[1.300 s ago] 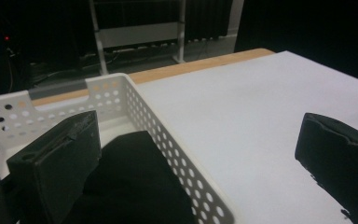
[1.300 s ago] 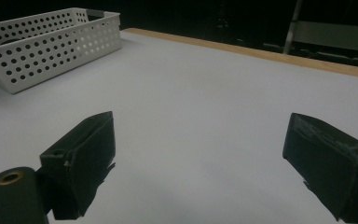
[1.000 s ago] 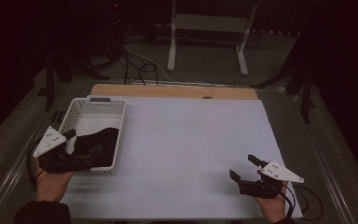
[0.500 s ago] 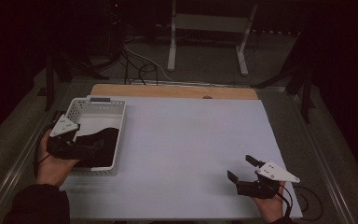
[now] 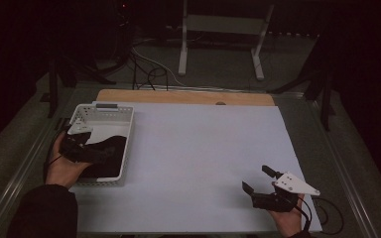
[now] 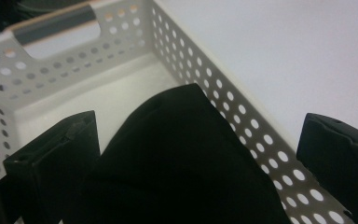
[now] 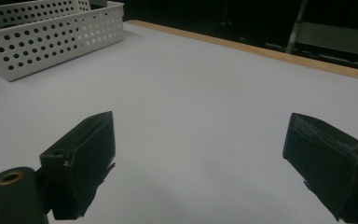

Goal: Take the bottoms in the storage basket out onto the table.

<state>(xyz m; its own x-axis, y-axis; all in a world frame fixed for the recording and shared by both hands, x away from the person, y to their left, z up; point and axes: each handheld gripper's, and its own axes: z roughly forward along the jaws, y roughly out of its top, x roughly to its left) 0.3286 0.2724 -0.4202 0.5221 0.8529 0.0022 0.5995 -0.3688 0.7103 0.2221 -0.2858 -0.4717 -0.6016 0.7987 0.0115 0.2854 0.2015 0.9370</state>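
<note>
A white perforated basket (image 5: 103,113) sits at the table's left with a black cloth (image 5: 113,148) bunched in its near half. My left gripper (image 5: 99,151) hangs over the basket's near left part. In the left gripper view its jaws stand wide apart: the left gripper (image 6: 198,125) is open, with the black cloth (image 6: 182,163) lying between and below the jaws, inside the basket (image 6: 74,60). My right gripper (image 5: 256,178) rests low at the near right of the white table sheet (image 5: 198,144), open. The right gripper (image 7: 200,130) holds nothing.
A wooden strip (image 5: 183,96) runs along the table's far edge. Beyond it stand a white metal stand (image 5: 218,29) and cables (image 5: 149,69) on the floor. The basket (image 7: 51,35) lies far off to the left in the right gripper view.
My left gripper has moved forward and a little to the right, from the basket's near left corner to over the cloth. The right gripper has barely shifted.
</note>
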